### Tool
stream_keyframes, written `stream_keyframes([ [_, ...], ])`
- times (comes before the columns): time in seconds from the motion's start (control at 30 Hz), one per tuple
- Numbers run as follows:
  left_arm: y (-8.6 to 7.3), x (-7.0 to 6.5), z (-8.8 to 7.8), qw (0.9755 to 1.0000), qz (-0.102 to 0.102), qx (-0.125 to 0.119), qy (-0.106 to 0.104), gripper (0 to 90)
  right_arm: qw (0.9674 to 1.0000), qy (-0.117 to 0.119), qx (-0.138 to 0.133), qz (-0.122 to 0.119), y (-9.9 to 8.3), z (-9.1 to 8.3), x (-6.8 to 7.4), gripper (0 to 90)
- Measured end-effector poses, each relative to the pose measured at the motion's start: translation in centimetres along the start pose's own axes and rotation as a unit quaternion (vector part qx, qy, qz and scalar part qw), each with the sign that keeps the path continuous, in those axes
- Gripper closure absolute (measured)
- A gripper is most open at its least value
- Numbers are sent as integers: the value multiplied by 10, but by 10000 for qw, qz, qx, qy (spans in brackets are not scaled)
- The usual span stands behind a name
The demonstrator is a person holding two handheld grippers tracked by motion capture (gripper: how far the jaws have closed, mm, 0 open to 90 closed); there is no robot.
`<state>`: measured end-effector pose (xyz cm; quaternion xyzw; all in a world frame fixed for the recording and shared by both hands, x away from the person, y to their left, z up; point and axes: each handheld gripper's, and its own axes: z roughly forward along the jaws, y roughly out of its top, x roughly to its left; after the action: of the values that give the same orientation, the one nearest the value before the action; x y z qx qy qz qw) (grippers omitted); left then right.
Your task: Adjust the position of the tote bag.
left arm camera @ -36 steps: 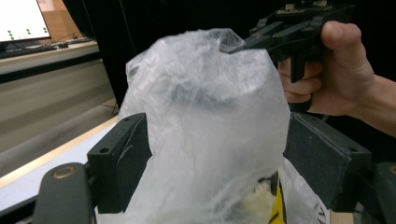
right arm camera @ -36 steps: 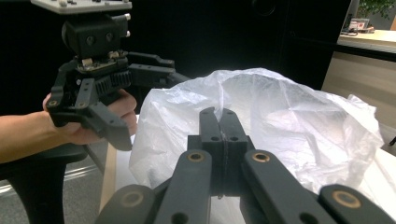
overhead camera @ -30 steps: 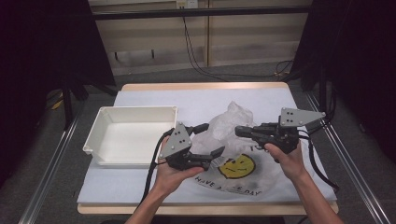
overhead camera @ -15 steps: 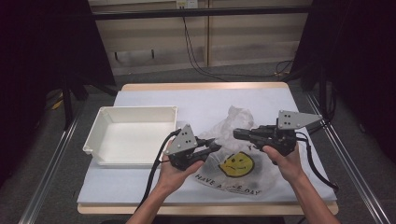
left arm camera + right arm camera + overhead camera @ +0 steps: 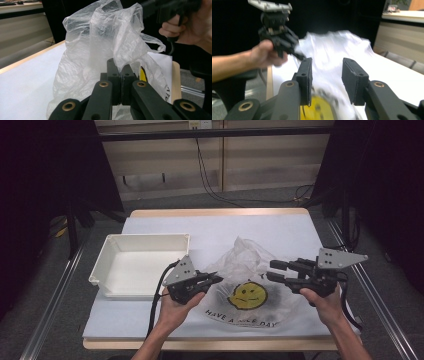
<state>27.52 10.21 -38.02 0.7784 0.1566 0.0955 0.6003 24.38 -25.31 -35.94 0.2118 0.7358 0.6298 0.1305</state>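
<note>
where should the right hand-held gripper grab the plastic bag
Probably the crumpled raised top of the plastic bag, approached from its right side. That bunched film stands up off the table, while the printed part lies flat. The right hand-held gripper is open beside it; the left hand-held gripper already pinches the left edge.

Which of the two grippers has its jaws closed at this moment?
The left gripper: its jaws are pressed together against the clear plastic bag. The right gripper differs in having its jaws spread apart, with a clear gap between them.
</note>
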Motion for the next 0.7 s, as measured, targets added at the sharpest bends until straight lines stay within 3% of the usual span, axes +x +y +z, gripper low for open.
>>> stream_keyframes([
  [0.07, -3, 2, -4, 10000, -39, 1, 23, 896, 9999, -144, 80, 19, -9, -14, 2, 620],
  [0.2, -3, 2, -9, 10000, 13, 73, 43, 894, 9993, -313, 193, 107, -15, -23, -1, 632],
  [0.37, -6, 8, -18, 9999, -135, 43, -28, 894, 9976, -573, 265, 280, -27, -38, -10, 642],
  [0.7, -15, 6, -33, 9998, -80, 149, 122, 893, 9923, -1127, 406, 324, -39, -69, -10, 580],
])
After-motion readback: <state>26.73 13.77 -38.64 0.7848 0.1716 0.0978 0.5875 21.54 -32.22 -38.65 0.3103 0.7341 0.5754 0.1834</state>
